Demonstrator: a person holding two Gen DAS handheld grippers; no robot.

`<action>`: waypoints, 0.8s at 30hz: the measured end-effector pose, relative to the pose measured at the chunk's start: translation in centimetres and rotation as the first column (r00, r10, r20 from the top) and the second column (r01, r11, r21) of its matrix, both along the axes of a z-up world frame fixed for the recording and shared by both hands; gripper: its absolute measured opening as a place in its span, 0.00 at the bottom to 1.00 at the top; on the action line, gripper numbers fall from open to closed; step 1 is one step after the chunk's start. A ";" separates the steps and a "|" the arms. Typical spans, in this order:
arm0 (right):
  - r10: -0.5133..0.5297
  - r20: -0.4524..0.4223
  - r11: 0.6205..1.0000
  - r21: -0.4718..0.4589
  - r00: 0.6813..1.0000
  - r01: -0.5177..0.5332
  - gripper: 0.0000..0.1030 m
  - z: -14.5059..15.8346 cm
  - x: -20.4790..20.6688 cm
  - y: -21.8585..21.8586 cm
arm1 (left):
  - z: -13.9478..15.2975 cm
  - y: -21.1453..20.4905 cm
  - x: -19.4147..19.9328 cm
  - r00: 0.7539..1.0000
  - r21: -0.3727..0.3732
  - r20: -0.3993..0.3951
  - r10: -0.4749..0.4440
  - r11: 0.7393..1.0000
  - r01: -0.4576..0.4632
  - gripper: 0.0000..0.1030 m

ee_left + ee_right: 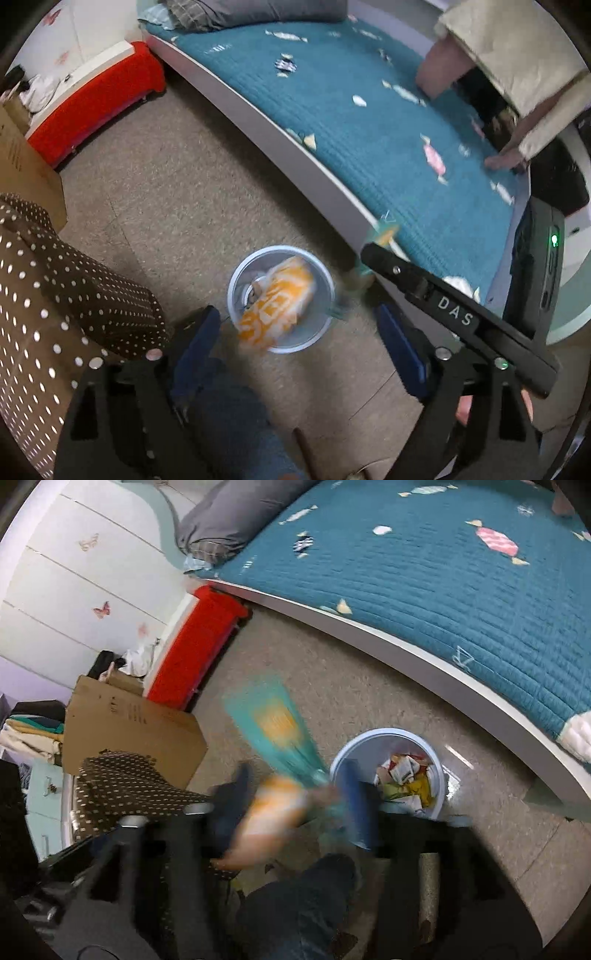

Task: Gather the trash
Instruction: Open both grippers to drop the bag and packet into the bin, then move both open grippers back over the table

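A pale blue bin [321,325] stands on the floor by the bed; it also shows in the right wrist view [391,734] with several wrappers inside. In the left wrist view an orange-and-white bag [277,302], blurred, hangs over the bin's mouth. My left gripper [295,343] is open and empty above it. My right gripper [295,794] is open; a blurred teal-and-orange wrapper [277,727] and the orange bag [269,812] lie between its fingers, whether touching them I cannot tell. The right gripper's body [454,314] crosses the left wrist view.
A bed with a teal quilt [369,129] runs along the right. A red box [96,103], a cardboard box [129,723] and a brown dotted cloth [55,295] lie to the left. A jeans-clad knee [306,904] is below the grippers.
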State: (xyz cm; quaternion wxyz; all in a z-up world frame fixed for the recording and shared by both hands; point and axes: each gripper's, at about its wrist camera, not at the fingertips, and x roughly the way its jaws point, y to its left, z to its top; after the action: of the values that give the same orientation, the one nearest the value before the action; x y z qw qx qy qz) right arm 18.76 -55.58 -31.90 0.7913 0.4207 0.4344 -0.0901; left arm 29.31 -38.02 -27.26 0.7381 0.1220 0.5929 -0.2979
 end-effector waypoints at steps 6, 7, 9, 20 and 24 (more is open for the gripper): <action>-0.026 -0.020 1.000 -0.006 0.999 0.025 0.88 0.1 -0.6 -0.2 | 0.8 0.0 -0.5 0.999 -0.007 0.032 -0.010 1.000 0.010 0.83; -0.033 -0.020 0.999 -0.010 0.999 0.032 0.93 0.3 -0.8 -0.2 | 1.2 0.2 -0.7 0.999 -0.022 0.038 -0.007 1.000 0.008 0.83; -0.051 -0.025 0.998 -0.030 0.998 0.050 0.94 0.9 -1.3 -0.2 | 2.1 0.5 -1.2 0.999 -0.050 0.054 -0.004 0.999 0.007 0.83; -0.065 0.099 0.985 -0.153 0.993 0.080 0.94 9.8 -3.4 1.9 | 9.8 5.0 -4.6 0.980 -0.209 0.199 0.016 0.978 0.026 0.87; -0.022 0.150 0.980 -0.193 0.988 0.052 0.94 13.4 -3.5 4.0 | 12.4 7.3 -5.8 0.966 -0.257 0.256 0.041 0.966 0.027 0.87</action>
State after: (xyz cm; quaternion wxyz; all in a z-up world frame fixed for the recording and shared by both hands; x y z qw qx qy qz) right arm 15.27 -51.55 -18.50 0.8571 0.3541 0.3558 -0.1158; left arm 23.50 -30.75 -14.89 0.8198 0.0607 0.4480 -0.3514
